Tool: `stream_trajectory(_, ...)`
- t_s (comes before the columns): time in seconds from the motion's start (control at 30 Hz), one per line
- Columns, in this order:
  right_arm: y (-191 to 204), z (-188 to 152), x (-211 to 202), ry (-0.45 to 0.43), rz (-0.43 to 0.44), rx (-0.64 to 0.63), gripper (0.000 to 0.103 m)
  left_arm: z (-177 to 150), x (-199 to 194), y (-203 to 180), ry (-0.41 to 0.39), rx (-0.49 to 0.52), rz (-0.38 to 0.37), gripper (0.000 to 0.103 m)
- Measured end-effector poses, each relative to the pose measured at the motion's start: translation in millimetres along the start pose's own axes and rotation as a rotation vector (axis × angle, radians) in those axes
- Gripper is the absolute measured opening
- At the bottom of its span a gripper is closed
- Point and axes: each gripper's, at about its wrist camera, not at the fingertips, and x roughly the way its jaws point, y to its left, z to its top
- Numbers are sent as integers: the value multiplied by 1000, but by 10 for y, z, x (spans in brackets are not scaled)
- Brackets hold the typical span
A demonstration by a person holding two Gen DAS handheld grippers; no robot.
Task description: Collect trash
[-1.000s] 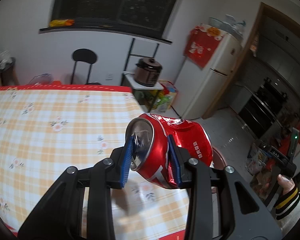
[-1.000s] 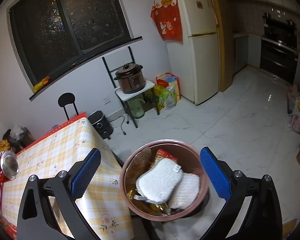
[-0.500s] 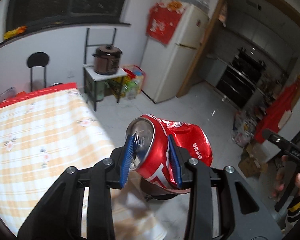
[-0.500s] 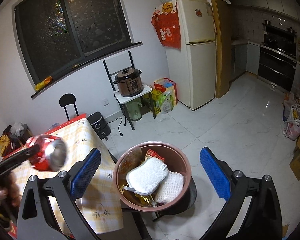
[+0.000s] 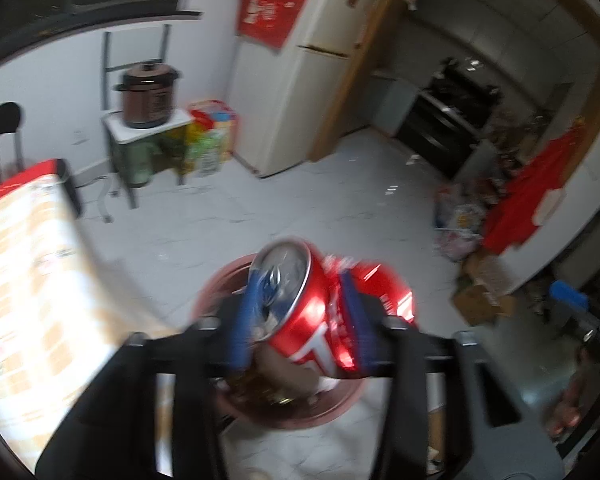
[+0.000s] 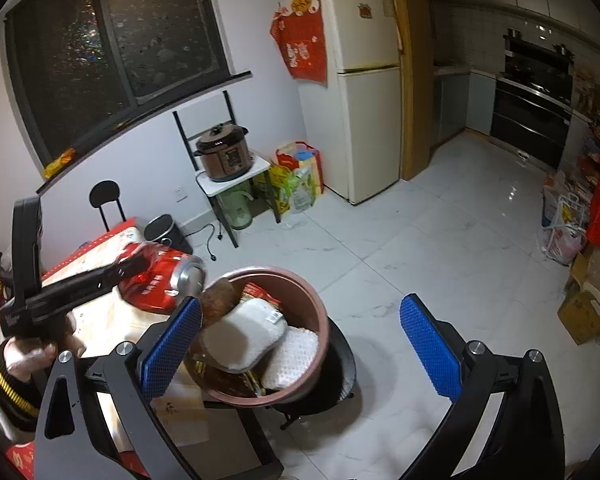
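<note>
The red can [image 5: 324, 312] is squashed and bent, with white letters on its side and a shiny silver top that has a pull tab. It sits between the blue pads [image 5: 242, 332] of my left gripper [image 5: 300, 320], right above the brown trash bin [image 5: 340, 408]. The left gripper's jaws have just been opening, and the can is between them. The picture is blurry, so I cannot tell if the pads press on the can.

From my right side I see the can [image 6: 156, 280] at the left edge of the bin [image 6: 320, 320]. The bin is round and already holds a white sponge [image 6: 240, 336], a bumpy white pad [image 6: 292, 356] and some wrappers. It stands on a dark stool beside the table with the yellow checked cloth [image 6: 100, 320].

My right gripper [image 6: 300, 344] is spread wide and holds nothing. A hand [image 6: 32, 356] in a striped cuff holds the left tool.

Farther off I see a white floor [image 6: 440, 248], a cream fridge [image 6: 364, 120] and a brown cooker [image 6: 222, 152].
</note>
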Motion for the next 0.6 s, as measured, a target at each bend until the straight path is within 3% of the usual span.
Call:
stream_trajectory(0.03, -29, -7, 12, 4, -5, 4, 98, 27, 42, -14, -8, 2, -26, 75)
stream_trajectory(0.27, -10, -42, 116, 20, -15, 5, 98, 83, -77, 43, -35, 24, -19, 78)
stream_trajectory(0.3, 18, -48, 126, 22, -14, 2, 98, 71, -144, 82, -42, 29, -8, 82)
stream_trajectory(0.6, 461, -110, 7, 12, -26, -35, 98, -113, -993, 396, -98, 58, 32, 84)
